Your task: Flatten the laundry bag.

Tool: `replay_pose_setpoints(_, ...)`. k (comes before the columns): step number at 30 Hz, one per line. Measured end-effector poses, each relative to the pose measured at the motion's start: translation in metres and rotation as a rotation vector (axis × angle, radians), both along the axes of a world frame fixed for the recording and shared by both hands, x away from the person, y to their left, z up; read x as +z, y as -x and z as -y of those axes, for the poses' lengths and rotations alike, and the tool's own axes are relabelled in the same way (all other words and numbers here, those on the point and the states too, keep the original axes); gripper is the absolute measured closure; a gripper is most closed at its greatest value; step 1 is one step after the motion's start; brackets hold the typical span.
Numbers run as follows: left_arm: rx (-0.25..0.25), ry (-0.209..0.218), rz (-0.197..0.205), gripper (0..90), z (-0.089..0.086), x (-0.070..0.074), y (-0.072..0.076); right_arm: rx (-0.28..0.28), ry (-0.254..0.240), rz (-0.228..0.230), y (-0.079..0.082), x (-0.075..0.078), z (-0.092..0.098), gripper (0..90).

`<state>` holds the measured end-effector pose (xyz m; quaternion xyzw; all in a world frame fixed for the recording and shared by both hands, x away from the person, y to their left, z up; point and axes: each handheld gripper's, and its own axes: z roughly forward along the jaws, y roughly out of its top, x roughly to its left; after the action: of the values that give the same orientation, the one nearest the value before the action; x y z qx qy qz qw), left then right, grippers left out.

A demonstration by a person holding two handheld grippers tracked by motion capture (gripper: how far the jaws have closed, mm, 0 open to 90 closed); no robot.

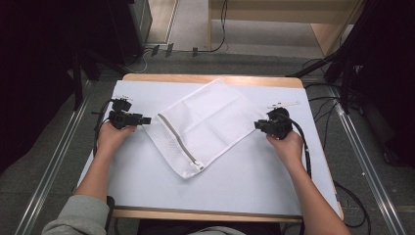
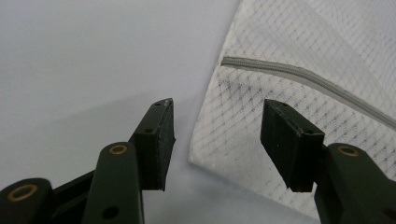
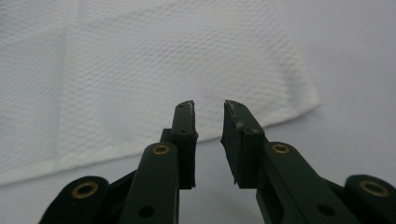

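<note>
A grey carpeted floor (image 1: 54, 161) with metal rails surrounds the wooden worktop (image 1: 210, 78), whose top is covered by a smooth pale sheet (image 1: 244, 181). A white mesh laundry bag (image 1: 205, 125), rectangular and finely netted, lies flat and turned diagonally at the middle of the worktop, one corner near the far edge; its grey zipper (image 1: 178, 139) runs along the side facing the left edge. The left claw (image 1: 145, 120) stands wide open, astride the bag's corner without pressing it. The right claw (image 1: 256, 125), narrowly parted, holds nothing, just beside the bag's right corner.
</note>
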<state>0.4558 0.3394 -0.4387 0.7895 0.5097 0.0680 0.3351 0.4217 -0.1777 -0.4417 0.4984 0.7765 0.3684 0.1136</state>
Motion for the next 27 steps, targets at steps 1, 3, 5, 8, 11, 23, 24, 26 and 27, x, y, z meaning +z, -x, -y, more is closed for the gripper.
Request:
replay_pose_setpoints(1,-0.009,-0.008,0.003,46.1,0.002,-0.002,-0.001,0.004,-0.003,-0.002,0.003,-0.001,-0.002,76.1)
replay_pose_setpoints(3,-0.020,-0.009,0.014,47.6,0.005,-0.003,-0.003,0.016,0.007,-0.005,0.012,-0.004,-0.008,75.4)
replay_pose_setpoints(5,-0.026,-0.009,0.014,48.0,0.006,-0.004,-0.004,0.027,0.016,-0.004,0.016,-0.007,-0.012,75.0)
replay_pose_setpoints(8,-0.031,-0.014,-0.001,48.7,0.007,-0.007,-0.005,0.036,0.019,-0.012,0.020,-0.011,-0.018,73.4)
replay_pose_setpoints(11,-0.029,-0.010,-0.004,51.4,0.006,-0.008,-0.005,0.039,0.010,-0.021,0.022,-0.014,-0.022,72.9)
replay_pose_setpoints(23,-0.068,-0.006,-0.014,81.8,0.009,-0.011,-0.002,0.115,-0.013,-0.017,0.035,-0.017,-0.060,72.7)
replay_pose_setpoints(24,-0.074,-0.009,-0.024,83.8,0.009,-0.011,-0.002,0.120,-0.012,-0.018,0.035,-0.018,-0.062,72.7)
replay_pose_setpoints(26,-0.072,-0.005,-0.036,86.6,0.009,-0.010,-0.002,0.129,-0.014,-0.022,0.037,-0.019,-0.068,72.3)
replay_pose_setpoints(27,-0.074,-0.001,-0.041,87.3,0.009,-0.010,-0.001,0.136,-0.010,-0.019,0.037,-0.019,-0.070,72.2)
